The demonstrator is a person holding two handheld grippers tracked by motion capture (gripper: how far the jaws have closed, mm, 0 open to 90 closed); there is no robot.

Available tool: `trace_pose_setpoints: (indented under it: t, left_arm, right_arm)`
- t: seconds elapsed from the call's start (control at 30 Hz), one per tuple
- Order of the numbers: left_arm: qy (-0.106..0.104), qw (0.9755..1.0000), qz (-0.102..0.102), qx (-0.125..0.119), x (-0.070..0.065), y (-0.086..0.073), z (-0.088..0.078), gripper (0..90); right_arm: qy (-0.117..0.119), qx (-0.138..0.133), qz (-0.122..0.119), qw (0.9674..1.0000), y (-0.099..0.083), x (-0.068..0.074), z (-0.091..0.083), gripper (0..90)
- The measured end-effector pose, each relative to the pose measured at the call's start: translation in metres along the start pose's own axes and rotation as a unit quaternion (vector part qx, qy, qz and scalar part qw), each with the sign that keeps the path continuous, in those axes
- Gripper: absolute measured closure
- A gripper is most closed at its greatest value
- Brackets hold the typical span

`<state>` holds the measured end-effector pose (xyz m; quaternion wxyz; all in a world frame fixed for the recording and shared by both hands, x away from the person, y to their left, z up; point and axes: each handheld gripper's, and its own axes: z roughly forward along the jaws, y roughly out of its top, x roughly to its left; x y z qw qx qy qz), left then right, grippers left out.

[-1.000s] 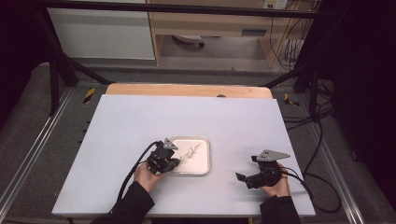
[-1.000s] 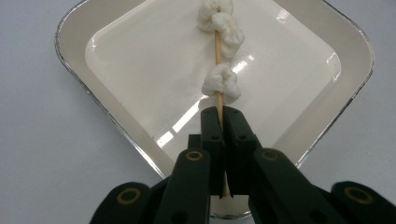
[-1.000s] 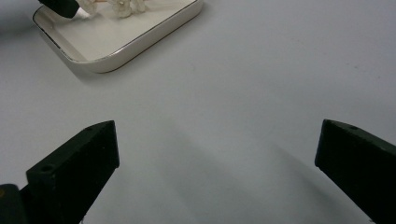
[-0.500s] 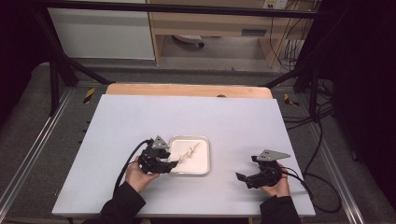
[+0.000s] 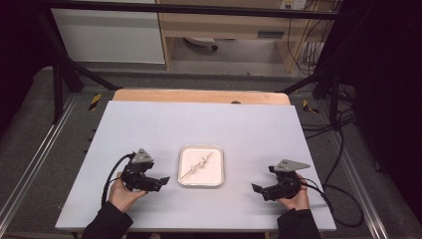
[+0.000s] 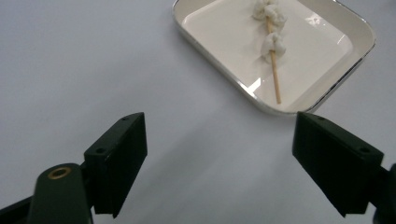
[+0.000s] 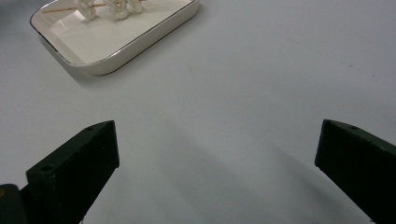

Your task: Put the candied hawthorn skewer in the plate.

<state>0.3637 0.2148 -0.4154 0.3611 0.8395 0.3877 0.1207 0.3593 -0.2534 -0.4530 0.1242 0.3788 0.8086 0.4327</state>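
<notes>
Lying in tray [image 5: 217, 150], skewer [image 5: 200, 164], jaws clear

From my right gripper's view, the tray [image 7: 116, 44] is cut by the top edge, so the skewer [image 7: 109, 5] shows in part. From my left gripper's view, the skewer's [image 6: 273, 46] upper end is likewise cropped. In the high view, its white pieces [image 5: 200, 164] are too small for me to count or identify.
</notes>
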Motion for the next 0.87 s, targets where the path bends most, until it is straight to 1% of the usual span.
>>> trace_pose_setpoints:
  t: [0.13,0.27,0.3,0.4,0.5,0.6,0.67,0.73,0.87]
  left_arm:
    - [0.006,0.9999,-0.006,-0.010,0.010,-0.017,-0.007,14.1]
    - [0.007,0.9997,-0.014,-0.020,0.017,-0.033,-0.013,13.0]
    - [0.005,0.9995,-0.019,-0.026,0.018,-0.038,-0.014,13.0]
    - [0.003,0.9991,-0.024,-0.035,0.023,-0.048,-0.017,12.9]
    - [0.001,0.9989,-0.023,-0.042,0.025,-0.053,-0.019,12.8]
    - [-0.004,0.9985,-0.029,-0.047,0.026,-0.057,-0.019,12.8]
    - [-0.007,0.9985,-0.029,-0.047,0.027,-0.059,-0.019,12.8]
    - [-0.004,0.9985,-0.027,-0.047,0.028,-0.059,-0.019,12.4]
    - [-0.004,0.9984,-0.032,-0.046,0.030,-0.060,-0.017,12.4]
  right_arm:
    - [0.000,0.001,0.001,1.0000,0.000,0.000,0.000,0.4]
    - [0.000,0.002,0.001,1.0000,-0.001,0.000,0.000,0.4]
    - [0.000,0.000,0.001,1.0000,-0.001,0.000,0.000,0.4]
    - [0.001,0.005,0.003,1.0000,-0.002,0.000,0.001,0.4]
    - [0.002,0.004,0.003,1.0000,-0.003,0.000,0.000,0.4]
    - [0.004,0.006,0.005,1.0000,-0.005,0.000,-0.001,0.4]
    - [0.004,0.005,0.006,1.0000,-0.006,0.000,-0.001,0.4]
    - [0.003,0.008,0.007,0.9999,-0.006,0.000,-0.001,0.4]
    - [0.004,0.007,0.006,1.0000,-0.006,0.000,-0.001,0.4]
